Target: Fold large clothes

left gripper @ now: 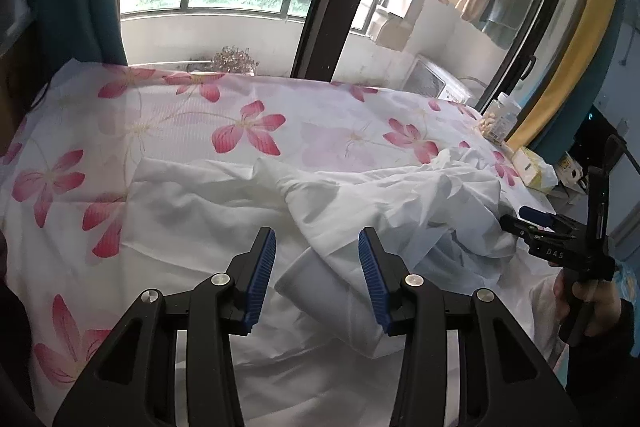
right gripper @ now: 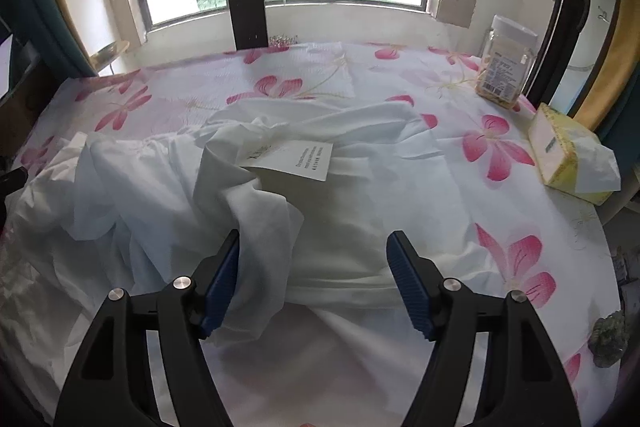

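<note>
Left wrist view: the left gripper (left gripper: 317,277) hovers with fingers spread, nothing pinched, over the crumpled white garment (left gripper: 360,195) on the floral sheet (left gripper: 180,115). The right gripper (left gripper: 524,223) sits at three o'clock.

Right wrist view: its fingers stand wide apart; a garment (right gripper: 256,195) fold brushes the left pad (right gripper: 222,281). A paper tag (right gripper: 296,159) lies at twelve o'clock, a tissue pack (right gripper: 568,155) at two.

Paper tag (right gripper: 296,159) print too small to read; white garment (right gripper: 160,187) cut off at left edge.
</note>
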The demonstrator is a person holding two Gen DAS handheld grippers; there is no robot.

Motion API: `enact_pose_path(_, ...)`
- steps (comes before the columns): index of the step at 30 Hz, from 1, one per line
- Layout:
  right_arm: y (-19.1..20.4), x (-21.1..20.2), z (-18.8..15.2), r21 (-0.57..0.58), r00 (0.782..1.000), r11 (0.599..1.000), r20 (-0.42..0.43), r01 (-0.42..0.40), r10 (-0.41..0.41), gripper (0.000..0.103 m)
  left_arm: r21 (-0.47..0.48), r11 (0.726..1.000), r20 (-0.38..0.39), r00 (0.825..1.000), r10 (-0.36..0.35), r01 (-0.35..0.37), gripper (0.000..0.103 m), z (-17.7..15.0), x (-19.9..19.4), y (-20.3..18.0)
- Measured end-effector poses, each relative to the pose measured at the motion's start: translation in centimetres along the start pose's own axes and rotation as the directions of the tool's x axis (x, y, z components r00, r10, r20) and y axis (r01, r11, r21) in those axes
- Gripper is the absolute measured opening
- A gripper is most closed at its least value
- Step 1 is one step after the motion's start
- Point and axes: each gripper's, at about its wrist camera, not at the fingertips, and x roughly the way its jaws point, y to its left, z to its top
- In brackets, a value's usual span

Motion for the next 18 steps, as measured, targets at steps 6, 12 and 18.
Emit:
enact_pose_path(6, -0.3, -1.6, 0.1, 0.020, 0.999, 1.000, 0.032, -0.013, 0.012, 0.072, 0.007, 1.000, 0.012, 1.000, -0.001, 0.001, 0.046, -0.1, -0.6, -0.3)
enact_pose_path(12, -0.5, -3.3, 0.2, 0.036, 0.998, 0.999, 0.063, -0.027, 0.024, 0.072, 0.023, 1.000, 0.039, 0.999, -0.008, 0.007, 0.046, -0.3, -1.8, -1.1)
enact_pose_path(18, -1.3, -4.9, -0.4, 0.055, 0.996, 0.998, 0.086, -0.014, 0.009, 0.073, 0.034, 0.999, 0.067, 0.998, -0.014, 0.012, 0.046, -0.7, -3.4, -1.5)
